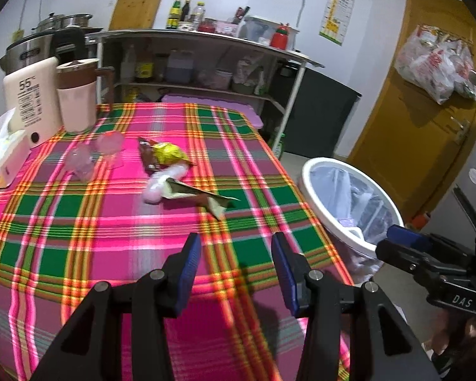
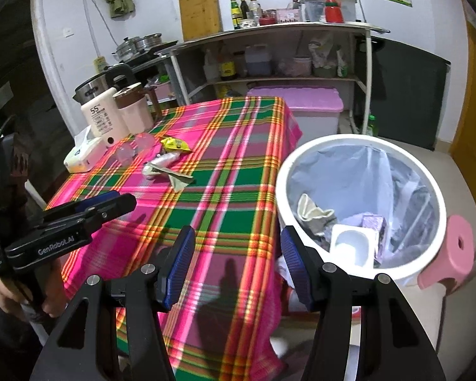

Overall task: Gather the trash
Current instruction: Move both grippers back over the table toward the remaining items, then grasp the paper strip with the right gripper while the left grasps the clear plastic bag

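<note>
Plaid-clothed table [image 1: 79, 222], filling most of both views. Beside its right edge, on the floor, white bin [image 2: 358, 146] lined with a clear bag, already holding a cloth, a white tray and a purple pack. Near the table's far left corner, thermos [image 1: 31, 101], jug [image 1: 77, 95], tissue box [image 1: 3, 158]. Mid-table, trash cluster: yellow wrapper [image 1: 169, 154], brown packet [image 1: 147, 155], pale plastic [image 1: 161, 184], flat torn wrapper [image 1: 206, 195], touching or overlapping. Left gripper [image 1: 236, 270] over the near cloth, jaws spread, nothing between. Right gripper [image 2: 238, 266] at the table's edge by the bin, jaws spread, empty.
</note>
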`<action>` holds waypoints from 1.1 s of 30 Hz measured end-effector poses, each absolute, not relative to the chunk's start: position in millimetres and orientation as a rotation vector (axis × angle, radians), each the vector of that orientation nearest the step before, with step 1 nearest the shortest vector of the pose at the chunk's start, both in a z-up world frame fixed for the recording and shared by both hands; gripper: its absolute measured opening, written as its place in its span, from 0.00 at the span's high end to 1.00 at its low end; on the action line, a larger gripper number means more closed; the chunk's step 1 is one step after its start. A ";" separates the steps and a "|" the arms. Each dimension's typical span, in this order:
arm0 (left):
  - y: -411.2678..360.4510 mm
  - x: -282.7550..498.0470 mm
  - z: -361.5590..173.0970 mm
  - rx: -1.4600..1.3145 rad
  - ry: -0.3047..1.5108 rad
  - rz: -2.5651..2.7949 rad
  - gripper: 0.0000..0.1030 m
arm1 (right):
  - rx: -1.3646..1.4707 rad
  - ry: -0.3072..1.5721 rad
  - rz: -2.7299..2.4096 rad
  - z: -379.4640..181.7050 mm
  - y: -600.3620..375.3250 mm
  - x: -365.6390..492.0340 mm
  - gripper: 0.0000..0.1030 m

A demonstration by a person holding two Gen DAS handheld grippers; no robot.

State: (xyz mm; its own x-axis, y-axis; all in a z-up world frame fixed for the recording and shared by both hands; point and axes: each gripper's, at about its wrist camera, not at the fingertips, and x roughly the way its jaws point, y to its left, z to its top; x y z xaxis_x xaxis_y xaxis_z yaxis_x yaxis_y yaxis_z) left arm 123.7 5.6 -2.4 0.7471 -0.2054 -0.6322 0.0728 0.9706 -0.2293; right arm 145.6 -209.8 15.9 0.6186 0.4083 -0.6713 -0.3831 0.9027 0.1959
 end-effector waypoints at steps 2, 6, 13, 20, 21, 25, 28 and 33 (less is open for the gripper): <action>12.6 125.2 -2.3 -0.199 0.708 -0.135 0.54 | 0.028 0.780 0.467 15.8 -205.8 148.1 0.45; 24.8 129.3 -2.9 -0.204 0.705 -0.103 0.54 | 0.011 0.784 0.489 15.0 -195.5 155.2 0.44; 44.6 133.7 -5.9 -0.215 0.707 -0.059 0.54 | -0.035 0.799 0.535 9.7 -171.6 175.3 0.45; 62.0 140.7 -12.0 -0.217 0.727 -0.016 0.54 | -0.136 0.812 0.603 -3.7 -129.3 198.2 0.45; 64.8 141.8 -12.8 -0.218 0.730 -0.011 0.54 | -0.148 0.816 0.611 -5.8 -123.5 201.5 0.45; 74.0 143.7 -15.6 -0.226 0.734 -0.001 0.54 | -0.198 0.829 0.644 -14.1 -100.6 216.1 0.45; 81.2 144.5 -17.4 -0.237 0.737 0.007 0.54 | -0.236 0.835 0.662 -18.5 -84.6 224.4 0.45; 89.8 145.9 -18.1 -0.249 0.738 0.015 0.54 | -0.286 0.842 0.689 -26.0 -62.2 235.3 0.45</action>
